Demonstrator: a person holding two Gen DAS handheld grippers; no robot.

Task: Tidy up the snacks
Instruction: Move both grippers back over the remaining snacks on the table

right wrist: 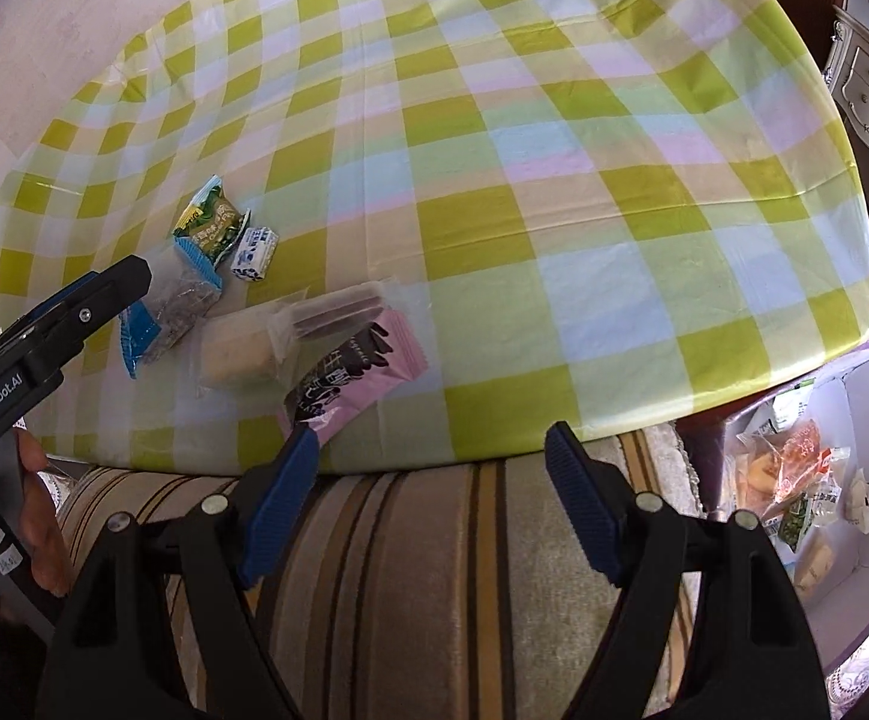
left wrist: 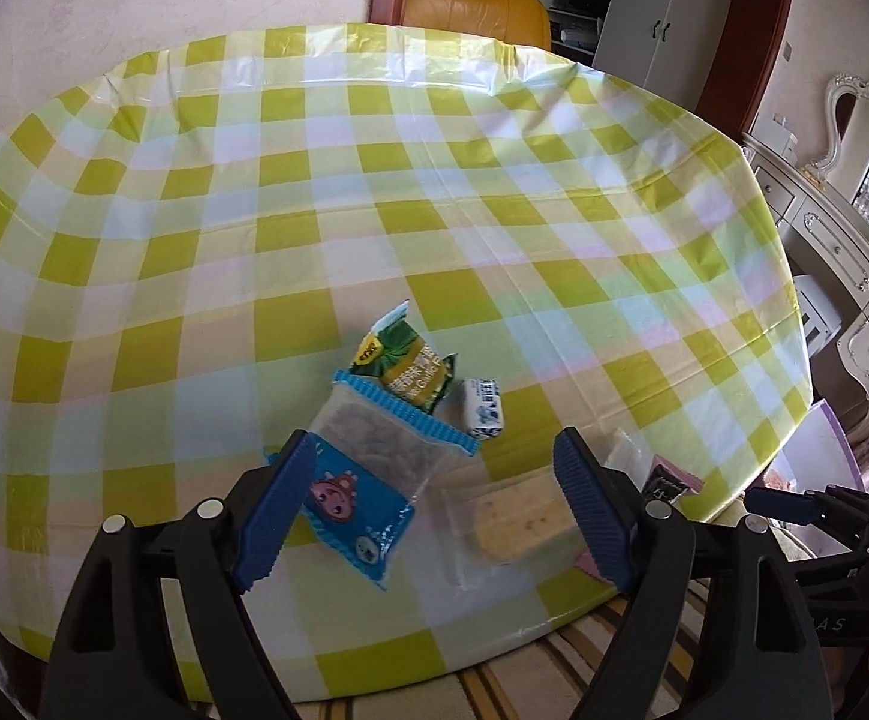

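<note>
The left claw (left wrist: pixel 434 516) stands wide with nothing pinched, hanging over the near edge of the checked surface (left wrist: pixel 374 180); between its blue pads (left wrist: pixel 275 516) lie a blue snack packet (left wrist: pixel 368 480), its long axis slanting up and away to the right, and a clear-wrapped pale biscuit (left wrist: pixel 518 516) lying crosswise. Just beyond sit a green packet (left wrist: pixel 410 369), and a small white-and-blue candy (left wrist: pixel 485 408) beside it. The right claw (right wrist: pixel 431 498) is also wide and empty, above a striped cushion (right wrist: pixel 404 570) off the surface's edge. Ahead of it, a pink packet (right wrist: pixel 362 372) slants up to the right, touching a clear pack of dark wafers (right wrist: pixel 338 312). To the right, a purple-edged box (right wrist: pixel 854 480) on the floor holds several wrapped snacks (right wrist: pixel 794 462).
</note>
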